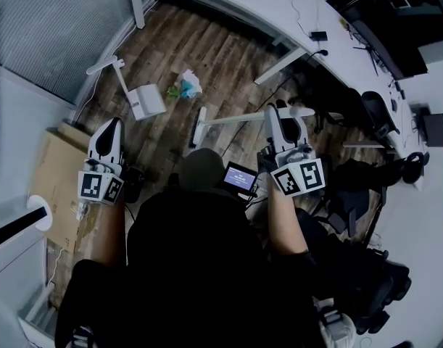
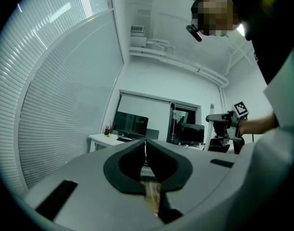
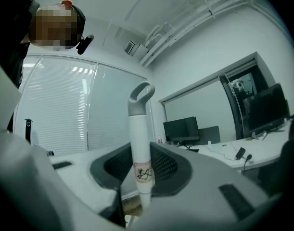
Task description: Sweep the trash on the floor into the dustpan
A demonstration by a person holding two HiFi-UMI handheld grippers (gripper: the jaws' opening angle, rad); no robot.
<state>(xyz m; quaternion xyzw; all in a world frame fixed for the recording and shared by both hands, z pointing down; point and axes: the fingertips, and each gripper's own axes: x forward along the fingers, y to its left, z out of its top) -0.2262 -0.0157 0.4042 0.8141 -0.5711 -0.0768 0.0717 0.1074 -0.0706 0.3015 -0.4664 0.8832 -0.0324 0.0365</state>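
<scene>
Head view: broom (image 1: 236, 117) off wood floor (image 1: 228, 56), long axis L-R across pic, brush end at left, loop end at right. R gripper (image 1: 279, 114) clamped on white handle near loop end; handle crosses jaws. Right gripper view: handle (image 3: 140, 148) upright btwn pads, grey loop (image 3: 139, 97) on top. L gripper (image 1: 111, 129) jaws closed together, empty. Trash (image 1: 186, 85) just beside dustpan (image 1: 146, 101), near brush end.
</scene>
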